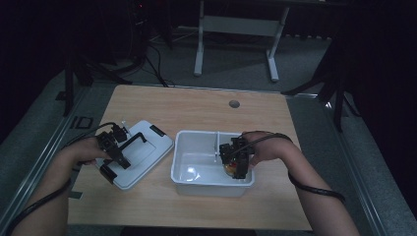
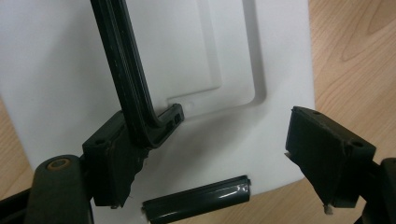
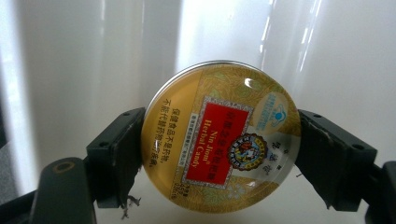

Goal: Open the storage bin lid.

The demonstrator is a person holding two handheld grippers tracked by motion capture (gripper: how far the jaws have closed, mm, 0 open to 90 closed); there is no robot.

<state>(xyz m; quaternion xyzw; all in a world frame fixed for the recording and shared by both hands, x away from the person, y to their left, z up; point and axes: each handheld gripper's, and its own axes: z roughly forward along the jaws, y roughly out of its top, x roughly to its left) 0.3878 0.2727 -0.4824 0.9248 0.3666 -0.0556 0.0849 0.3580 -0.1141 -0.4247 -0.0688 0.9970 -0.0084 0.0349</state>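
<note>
A round gold candy tin point(image 3: 219, 140) with a red label is clamped at its rim between both jaws of my right gripper point(image 3: 219, 142). In the high view that gripper point(image 1: 235, 164) reaches down into the right side of an open white bin point(image 1: 196, 183), with the tin point(image 1: 229, 170) low inside it. The bin's glossy white wall point(image 3: 70, 56) stands behind the tin. My left gripper point(image 2: 210, 135) stands open over the bin's white lid point(image 2: 60, 70), which lies flat on the table to the left. The lid's black handle point(image 2: 123, 70) runs past the inside of one jaw. The other jaw touches nothing.
A black latch point(image 2: 196, 203) sits on the lid's near edge. The wooden table point(image 1: 196, 108) has a round cable hole point(image 1: 234, 103) near its back edge. A white desk frame point(image 1: 199, 49) stands on the floor behind. Dark stands flank the table.
</note>
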